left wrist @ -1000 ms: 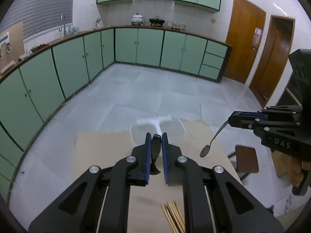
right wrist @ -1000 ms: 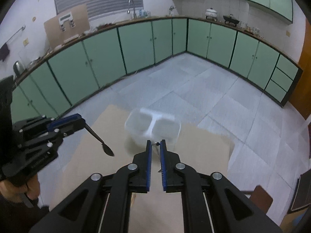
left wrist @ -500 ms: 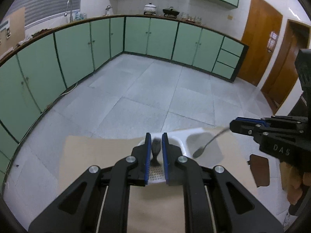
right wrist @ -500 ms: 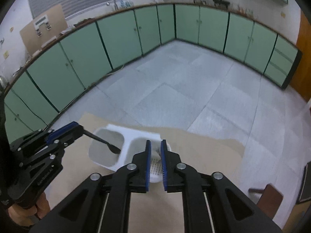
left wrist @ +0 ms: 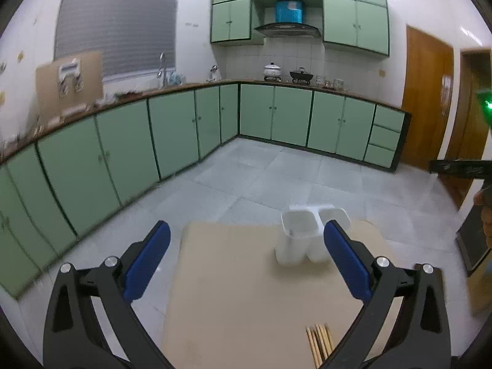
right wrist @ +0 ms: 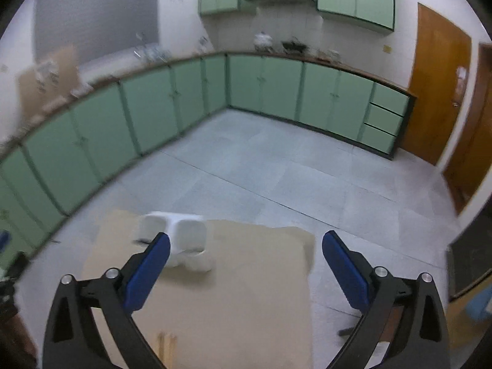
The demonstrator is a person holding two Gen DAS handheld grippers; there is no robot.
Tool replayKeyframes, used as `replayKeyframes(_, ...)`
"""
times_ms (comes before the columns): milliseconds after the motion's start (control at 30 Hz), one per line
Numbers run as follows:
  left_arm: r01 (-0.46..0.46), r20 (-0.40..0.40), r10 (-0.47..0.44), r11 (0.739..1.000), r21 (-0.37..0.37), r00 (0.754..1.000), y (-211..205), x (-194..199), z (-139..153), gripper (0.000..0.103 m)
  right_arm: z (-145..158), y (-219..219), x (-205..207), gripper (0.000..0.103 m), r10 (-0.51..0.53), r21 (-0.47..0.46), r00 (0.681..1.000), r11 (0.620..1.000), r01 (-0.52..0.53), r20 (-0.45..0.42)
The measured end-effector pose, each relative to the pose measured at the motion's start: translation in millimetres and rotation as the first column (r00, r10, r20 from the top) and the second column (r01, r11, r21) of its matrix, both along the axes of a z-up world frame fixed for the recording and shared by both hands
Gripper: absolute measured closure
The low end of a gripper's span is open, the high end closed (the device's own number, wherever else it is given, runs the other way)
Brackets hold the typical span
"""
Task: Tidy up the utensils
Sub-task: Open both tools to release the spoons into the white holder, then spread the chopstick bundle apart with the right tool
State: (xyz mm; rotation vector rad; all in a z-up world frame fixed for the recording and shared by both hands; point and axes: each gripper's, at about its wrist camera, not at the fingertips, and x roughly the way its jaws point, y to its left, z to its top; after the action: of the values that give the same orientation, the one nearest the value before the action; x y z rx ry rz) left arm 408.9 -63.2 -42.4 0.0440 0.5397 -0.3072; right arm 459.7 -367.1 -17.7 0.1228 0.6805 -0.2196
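Note:
A white two-compartment utensil holder (left wrist: 303,236) stands upright at the far end of a tan table (left wrist: 246,301). It also shows in the right wrist view (right wrist: 178,243), blurred. My left gripper (left wrist: 246,264) is open and empty, pulled back from the holder. My right gripper (right wrist: 246,266) is open and empty, with the holder ahead to its left. A bundle of wooden chopsticks (left wrist: 319,339) lies near the table's front edge; it is a blur in the right wrist view (right wrist: 166,343). The spoons are not visible.
Green cabinets (left wrist: 172,135) line the walls beyond a grey tiled floor (left wrist: 261,178). Wooden doors (left wrist: 426,101) are at the right. Part of the right gripper's body (left wrist: 461,167) shows at the far right edge.
Both grippers were shut on spoons over the holder; now both are open, empty and drawn back and up. The spoons are out of sight.

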Motion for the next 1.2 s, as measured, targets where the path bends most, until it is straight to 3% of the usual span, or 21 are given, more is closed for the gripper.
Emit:
replayKeyframes(133,0.004,0.012,-0.004,1.0,-0.004,1.0,27.3,-68.2,-6.7,0.006,4.4,24.0,-108.9,0.006,0.042,0.024,0.971,0.998,-0.049,0.237)
replayKeyframes(200,0.001,0.035,0.0,1.0,-0.004,0.999,34.9,-112.2,-17.7,0.005,-11.8,42.1,-153.4,0.006,0.064,0.007,0.958,0.998,-0.069,0.278)
replayKeyframes(333,-0.004,0.046,0.004,1.0,-0.008,0.999,41.6,-181.4,-53.5,0.005,-78.2,92.2,-215.1,0.006,0.081,-0.063,0.99,0.995,-0.074,0.115)
replayKeyframes(433,0.015,-0.018,-0.015,0.999,-0.038,1.0,38.8,-210.9,-93.3,0.005,-153.4,134.9,-250.8,0.006,0.046,-0.142,0.999,0.989,-0.048,-0.015)
replayKeyframes(500,0.031,-0.087,-0.034,0.999,-0.029,0.996,33.4,-217.0,-119.9,0.005,-188.6,151.1,-259.3,0.006,0.066,-0.098,0.995,0.992,-0.073,-0.074)
replayKeyframes(667,0.05,-0.149,-0.049,0.999,0.005,0.988,38.4,-237.5,-173.6,0.005,-251.9,170.5,-262.8,0.035,0.144,0.04,0.979,0.989,-0.139,-0.147)
replayKeyframes(733,0.044,-0.16,-0.042,0.999,0.004,0.986,44.7,-231.8,-180.4,0.005,-266.1,172.3,-256.1,0.04,0.175,0.091,0.971,0.983,-0.162,-0.164)
replayKeyframes(1000,0.06,-0.171,-0.058,0.998,0.003,0.984,50.2,-223.7,-204.0,0.005,-297.8,198.7,-244.4,0.041,0.237,0.038,0.954,0.971,-0.234,-0.186)
replayKeyframes(1200,0.102,-0.201,-0.098,0.995,0.01,0.975,35.9,-212.0,-222.7,0.005,-296.2,160.1,-242.7,0.043,0.131,0.067,0.977,0.99,-0.122,-0.167)
